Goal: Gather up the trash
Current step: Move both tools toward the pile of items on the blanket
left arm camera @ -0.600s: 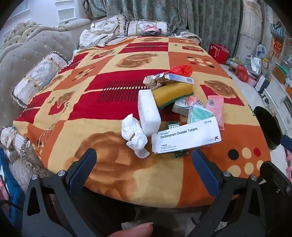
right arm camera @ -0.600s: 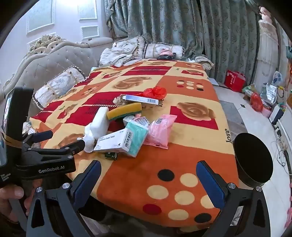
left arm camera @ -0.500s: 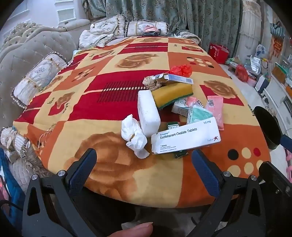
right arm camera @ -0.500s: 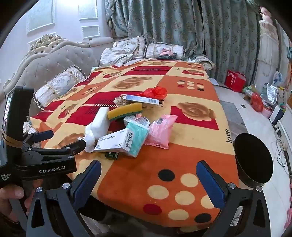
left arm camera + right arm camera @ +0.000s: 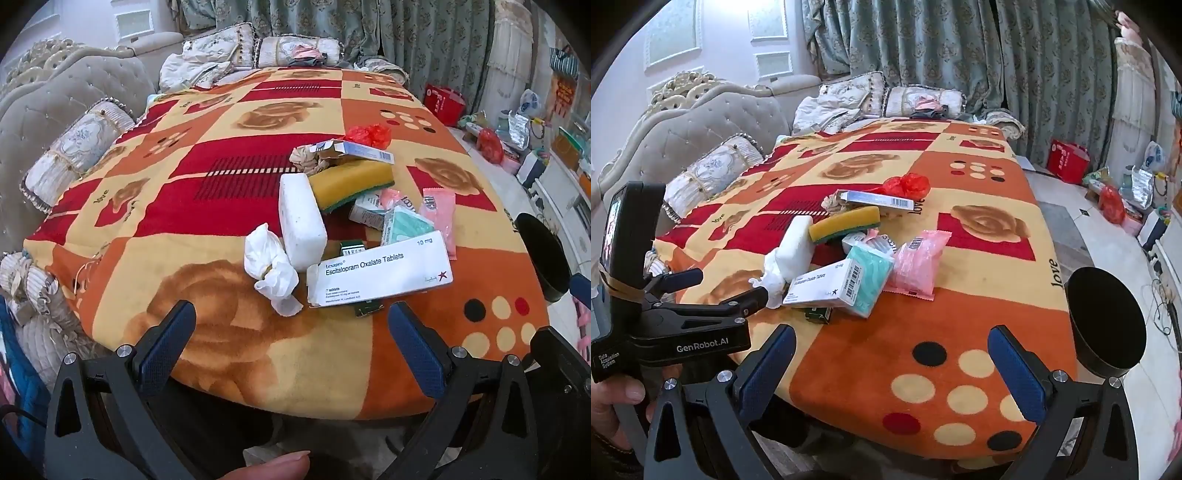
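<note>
A: Both tools are held back from the patterned orange-and-red blanket [image 5: 229, 184]; the left gripper [image 5: 291, 332] and right gripper [image 5: 892, 354] are spread wide, nothing pinched.

B: The trash is heaped mid-frame: crumpled white tissue [image 5: 271, 267], white tablet carton [image 5: 380, 273], yellow sponge [image 5: 351, 182]. Nothing collected yet, it seems.

A: A reach for the tissue is likely called for, then the round black bin [image 5: 1106, 328], lower right.

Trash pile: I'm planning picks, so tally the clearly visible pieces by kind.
Flat cartons: 2 (tablet box, blue-white box)
Sponge blocks: 2 (yellow sponge, white block)
Crumpled wads: 2 (white tissue, beige wad)
Soft packets: 2 (pink packet, teal packet)
Red bag: 1
Total: 9, plus partly hidden bits
</note>
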